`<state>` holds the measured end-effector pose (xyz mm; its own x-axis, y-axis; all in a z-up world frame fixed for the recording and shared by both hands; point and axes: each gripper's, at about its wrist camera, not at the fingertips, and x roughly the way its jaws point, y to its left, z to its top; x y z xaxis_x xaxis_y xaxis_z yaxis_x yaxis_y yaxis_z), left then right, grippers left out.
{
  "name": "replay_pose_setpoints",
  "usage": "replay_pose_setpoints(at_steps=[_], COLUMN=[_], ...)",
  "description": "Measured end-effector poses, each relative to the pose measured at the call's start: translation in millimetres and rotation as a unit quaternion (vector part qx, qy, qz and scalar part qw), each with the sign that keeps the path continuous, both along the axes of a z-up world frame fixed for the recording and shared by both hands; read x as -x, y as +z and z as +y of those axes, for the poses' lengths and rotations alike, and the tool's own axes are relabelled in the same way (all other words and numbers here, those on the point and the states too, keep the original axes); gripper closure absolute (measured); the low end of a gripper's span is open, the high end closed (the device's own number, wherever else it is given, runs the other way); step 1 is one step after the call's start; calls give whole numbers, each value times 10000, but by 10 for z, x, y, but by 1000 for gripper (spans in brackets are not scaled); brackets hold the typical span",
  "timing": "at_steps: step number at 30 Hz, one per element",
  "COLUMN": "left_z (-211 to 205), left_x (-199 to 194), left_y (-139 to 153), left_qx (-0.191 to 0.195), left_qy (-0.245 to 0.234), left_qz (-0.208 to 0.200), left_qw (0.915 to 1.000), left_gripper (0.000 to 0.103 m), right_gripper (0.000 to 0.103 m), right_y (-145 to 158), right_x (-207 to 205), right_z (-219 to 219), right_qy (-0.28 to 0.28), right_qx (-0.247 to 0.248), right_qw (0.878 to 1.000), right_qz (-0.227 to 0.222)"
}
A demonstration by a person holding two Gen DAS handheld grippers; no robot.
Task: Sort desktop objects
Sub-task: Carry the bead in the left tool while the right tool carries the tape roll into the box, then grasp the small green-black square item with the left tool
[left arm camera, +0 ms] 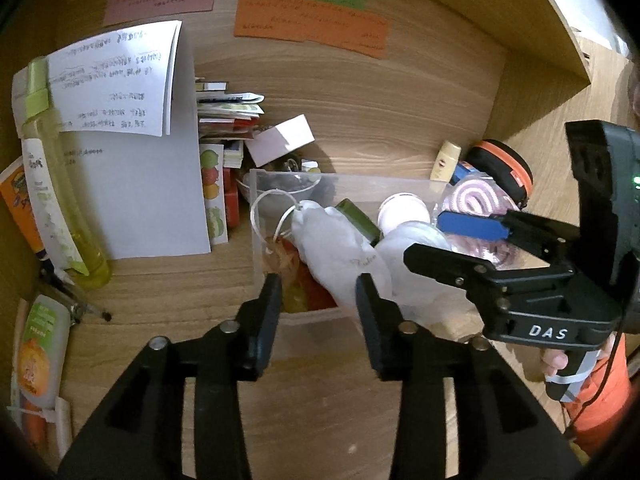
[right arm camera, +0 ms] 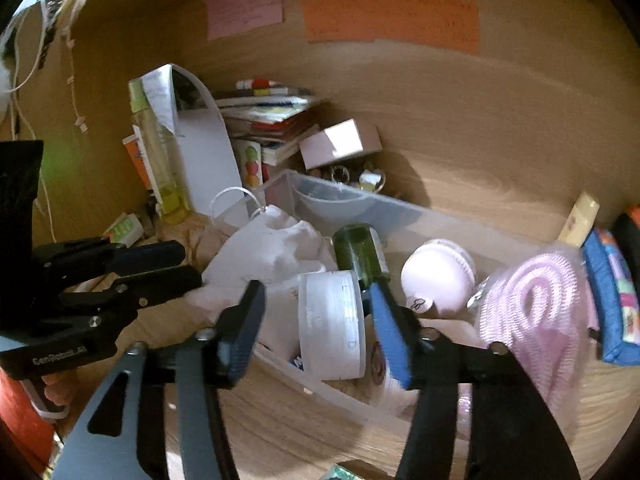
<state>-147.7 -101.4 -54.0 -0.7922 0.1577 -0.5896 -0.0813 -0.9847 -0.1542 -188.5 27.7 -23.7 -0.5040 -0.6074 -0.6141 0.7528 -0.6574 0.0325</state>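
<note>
Jaws spread on right gripper (right arm camera: 316, 320), white jar (right arm camera: 332, 324) between them, left gripper (left arm camera: 318, 300) spread over clear bin (left arm camera: 304, 318).

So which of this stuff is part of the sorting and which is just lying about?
In the job:
clear bin
white jar between the open right tongs
white pouch
green bottle
left tongs, open

Lying about:
wall notes
book stack
white paper

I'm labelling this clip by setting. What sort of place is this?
Probably a home desk nook: handwritten sticky notes on a wooden back panel, stacked books, and a clear bin of toiletries.
</note>
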Motion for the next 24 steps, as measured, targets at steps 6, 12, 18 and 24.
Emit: replay_pose_setpoints(at_steps=[6,12,18,24], left_z=[58,139,274,509], left_x=[-151,-339,-511,-558], left_y=[74,177,231,146], left_qx=[116,226,299,340], left_qy=[22,88,51,-169], left_qz=[60,238,329,146], left_qw=[9999,9994,9990,9992], left_gripper=[52,40,29,12], right_gripper=[34,21,21,21], right_y=[128,186,219,146], right_x=[-205,-322,-433,-509], right_z=[115,340,700,1080], right_qy=[-105,-328,-536,-854], right_qx=[-60,14,25,-73], right_qw=[9987,9979,9965,9942], right_qz=[489,564,639,648])
